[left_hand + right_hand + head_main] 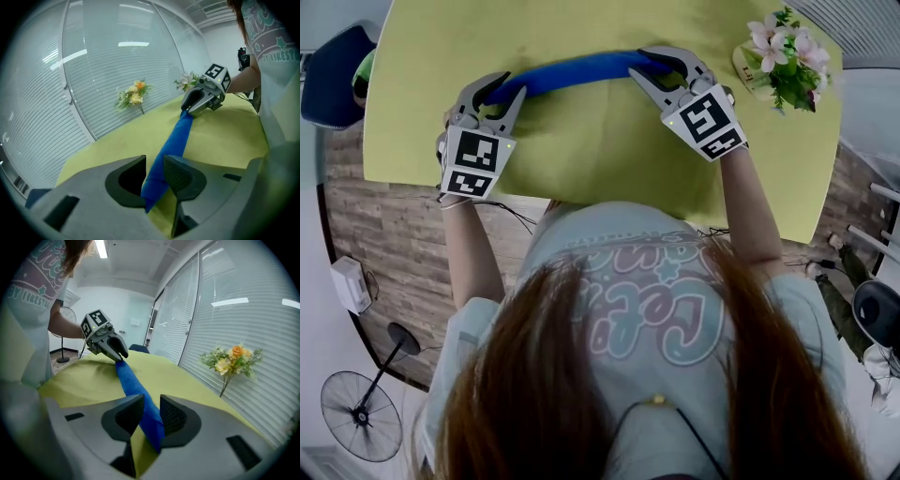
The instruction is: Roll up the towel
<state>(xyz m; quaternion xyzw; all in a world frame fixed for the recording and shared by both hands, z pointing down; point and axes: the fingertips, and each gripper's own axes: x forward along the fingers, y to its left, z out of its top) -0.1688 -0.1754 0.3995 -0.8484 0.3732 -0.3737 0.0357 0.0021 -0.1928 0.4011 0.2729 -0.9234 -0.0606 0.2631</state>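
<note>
The rolled blue towel is laid across the middle of the table, along its near edge. Its ends are pinched between narrow jaws by the left gripper and the right gripper. If one end is slackened first, the roll could be sprung open or skewed.

Towel on table; flowers far-right corner.
</note>
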